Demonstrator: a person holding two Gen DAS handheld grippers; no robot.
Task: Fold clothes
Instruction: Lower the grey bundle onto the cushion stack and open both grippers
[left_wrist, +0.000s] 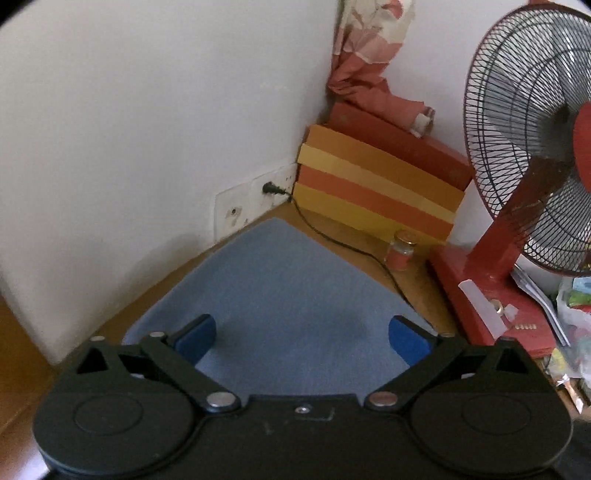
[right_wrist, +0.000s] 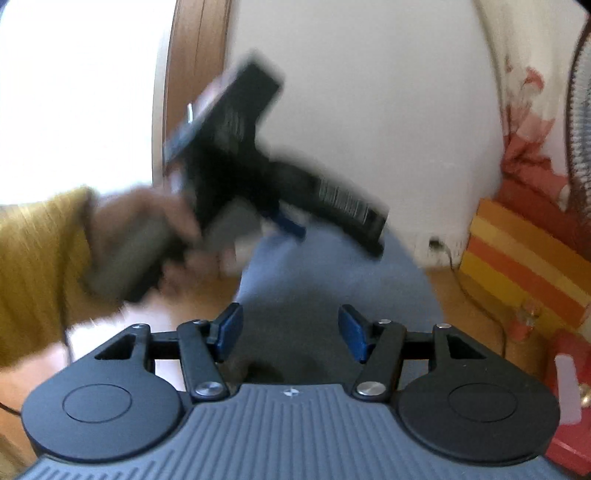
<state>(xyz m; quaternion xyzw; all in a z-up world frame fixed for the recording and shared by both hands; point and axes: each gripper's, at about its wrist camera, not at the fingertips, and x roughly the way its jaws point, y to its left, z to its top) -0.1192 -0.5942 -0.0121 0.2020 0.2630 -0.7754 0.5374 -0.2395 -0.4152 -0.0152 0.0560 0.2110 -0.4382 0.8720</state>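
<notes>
Nearest item: right hand-held gripper (right_wrist: 290, 332), blue pads parted to a middling gap, nothing between them; blue cloth (right_wrist: 325, 280) lies flat beneath and ahead of it.

Item: left hand-held gripper (left_wrist: 301, 338), jaws spread wide and empty, poised over the near part of the blue cloth. Seen from the right wrist view it is blurred, carried in a hand (right_wrist: 147, 236) with a mustard sleeve (right_wrist: 40, 258), above the cloth's far left side.

Item: blue cloth, spread smooth on the wooden counter (left_wrist: 354, 236), one corner pointing at the wall socket (left_wrist: 255, 195). Looks already folded at least once; this is a judgement.

Beyond the cloth: striped box (left_wrist: 376, 192), small jar (left_wrist: 400, 253) just beside it, black cord (left_wrist: 351, 249) running along the cloth's right edge, red fan (left_wrist: 517, 240) further right.

Handling note: for the next fold, each gripper should pinch a corner on the same edge, lift only slightly, carry it across evenly, and keep clear of the cord.
</notes>
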